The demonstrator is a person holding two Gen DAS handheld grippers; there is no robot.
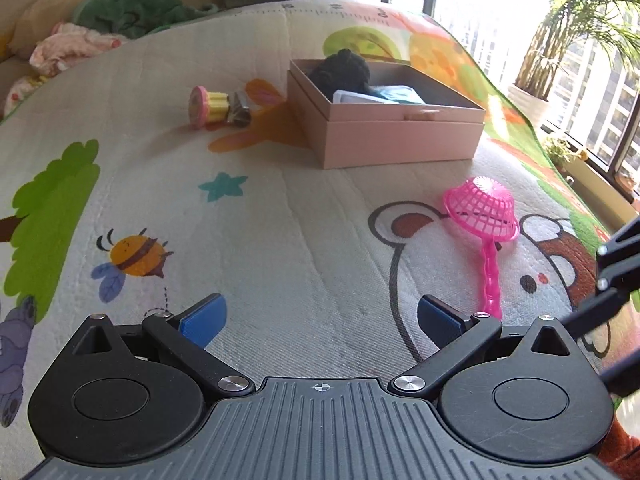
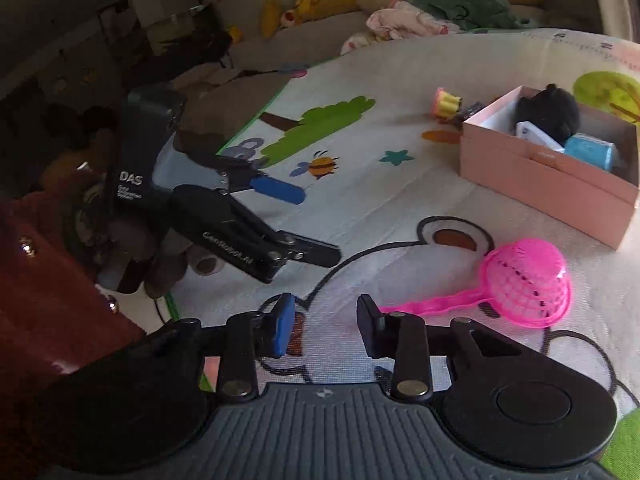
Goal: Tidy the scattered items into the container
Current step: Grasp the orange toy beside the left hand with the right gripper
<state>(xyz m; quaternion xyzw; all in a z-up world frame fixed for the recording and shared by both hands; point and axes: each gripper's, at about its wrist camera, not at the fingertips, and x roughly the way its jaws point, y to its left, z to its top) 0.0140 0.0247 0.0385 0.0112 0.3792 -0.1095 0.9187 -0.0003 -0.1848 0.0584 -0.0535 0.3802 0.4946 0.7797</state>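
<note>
An open pink box (image 1: 400,136) (image 2: 540,184) stands on the play mat and holds a black plush (image 1: 344,70), a white item and a blue item (image 2: 590,150). A pink toy strainer (image 1: 484,208) (image 2: 528,280) lies upside down on the mat in front of the box. A yellow and pink toy (image 1: 210,106) (image 2: 446,104) with a dark piece beside it lies left of the box. My left gripper (image 1: 322,322) is open over bare mat. My right gripper (image 2: 326,330) stands open with nothing between its fingers; the strainer's handle tip lies just beyond its right finger.
The printed play mat (image 1: 280,220) covers the floor. Crumpled green and pink cloths (image 1: 120,12) lie past its far edge. A potted plant (image 1: 560,40) and windows are at the right. Dark furniture (image 2: 60,320) stands at the mat's left edge in the right wrist view.
</note>
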